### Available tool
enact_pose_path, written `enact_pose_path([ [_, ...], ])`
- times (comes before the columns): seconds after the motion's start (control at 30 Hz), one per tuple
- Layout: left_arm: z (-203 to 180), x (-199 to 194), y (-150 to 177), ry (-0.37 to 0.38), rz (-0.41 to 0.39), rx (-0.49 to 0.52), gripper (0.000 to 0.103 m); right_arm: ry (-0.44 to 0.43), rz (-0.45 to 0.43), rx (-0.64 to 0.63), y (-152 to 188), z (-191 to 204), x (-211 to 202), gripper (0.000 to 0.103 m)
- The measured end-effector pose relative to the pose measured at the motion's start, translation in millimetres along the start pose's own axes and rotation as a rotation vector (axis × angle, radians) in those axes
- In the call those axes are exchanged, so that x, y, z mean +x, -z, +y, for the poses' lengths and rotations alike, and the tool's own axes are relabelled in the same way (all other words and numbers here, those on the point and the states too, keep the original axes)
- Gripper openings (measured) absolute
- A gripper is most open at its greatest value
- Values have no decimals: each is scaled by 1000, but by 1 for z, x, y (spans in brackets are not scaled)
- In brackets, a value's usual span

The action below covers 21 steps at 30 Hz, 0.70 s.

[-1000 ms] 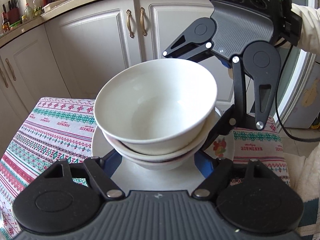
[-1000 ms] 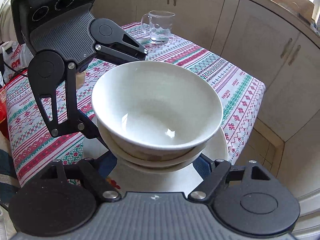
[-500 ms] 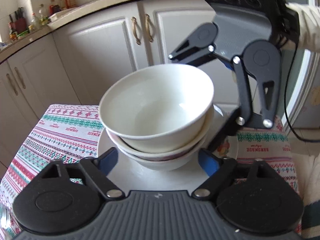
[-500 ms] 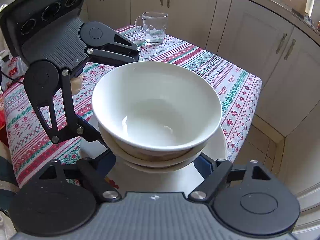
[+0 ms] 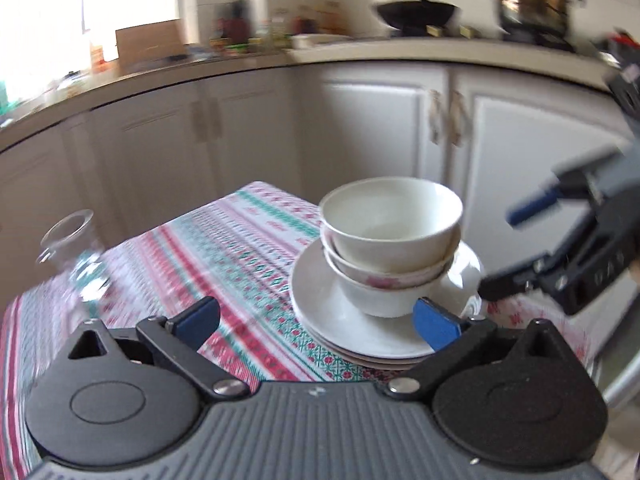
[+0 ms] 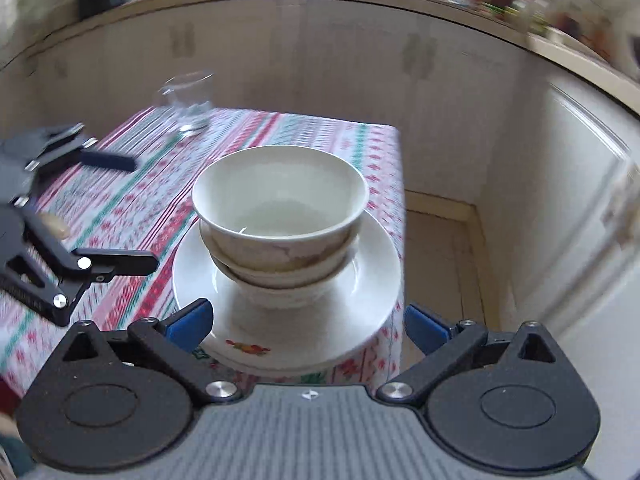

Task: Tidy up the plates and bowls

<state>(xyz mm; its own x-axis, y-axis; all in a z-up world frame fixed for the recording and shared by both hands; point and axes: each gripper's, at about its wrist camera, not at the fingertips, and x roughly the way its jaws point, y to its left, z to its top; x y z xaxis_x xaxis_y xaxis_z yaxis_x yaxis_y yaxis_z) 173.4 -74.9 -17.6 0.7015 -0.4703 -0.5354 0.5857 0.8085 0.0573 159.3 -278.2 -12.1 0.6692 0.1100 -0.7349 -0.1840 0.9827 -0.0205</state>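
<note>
Item one: a stack of white bowls (image 5: pixel 390 248), three nested as far as I can count, the lowest with a pink flower print. It sits upright on a stack of white plates (image 5: pixel 320 308) at the corner of the worktop (image 5: pixel 224 248), which wears a striped red, green and white tablecloth.

Item two: my left gripper (image 5: pixel 316 320), blue fingers (image 5: pixel 198 316) spread wide, having just been opening. Nothing is between them; the plates' rim lies just ahead of the right-hand pad.

Item three: my right gripper (image 6: pixel 306 322), fingers (image 6: pixel 188 322) likewise wide and just opened, standing either side of the plates' near rim without pressing on it (no contact that I can see).

Item four: a clear glass mug (image 6: pixel 188 102) at the far side of the worktop, well apart from the stack, blurred in both views.

Backdrop: cream cabinet doors (image 5: pixel 372 136), a kitchen counter with a black wok (image 5: pixel 416 14) and a steel pot (image 5: pixel 530 0).
</note>
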Motion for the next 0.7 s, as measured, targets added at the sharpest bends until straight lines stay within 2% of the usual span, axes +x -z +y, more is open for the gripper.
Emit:
enact_pose_path([
  [0.1,-5,-21,1,-94,30,-117,102,77,-13,147,10,11,-14,103],
  [0.2,-8,-42,5,-140,41,-182,102,132,-36,221,22,26,-31,103],
  [0.27,-12,-54,8,-160,49,-185,102,171,-68,236,30,35,-47,103],
  [0.33,-16,-64,10,-184,46,-197,102,171,-87,239,37,43,-62,103],
  [0.5,-23,-88,11,-197,16,-219,102,218,-145,213,46,57,-92,103],
  [0.7,-35,-98,10,-225,12,-194,102,225,-192,218,50,61,-110,103],
])
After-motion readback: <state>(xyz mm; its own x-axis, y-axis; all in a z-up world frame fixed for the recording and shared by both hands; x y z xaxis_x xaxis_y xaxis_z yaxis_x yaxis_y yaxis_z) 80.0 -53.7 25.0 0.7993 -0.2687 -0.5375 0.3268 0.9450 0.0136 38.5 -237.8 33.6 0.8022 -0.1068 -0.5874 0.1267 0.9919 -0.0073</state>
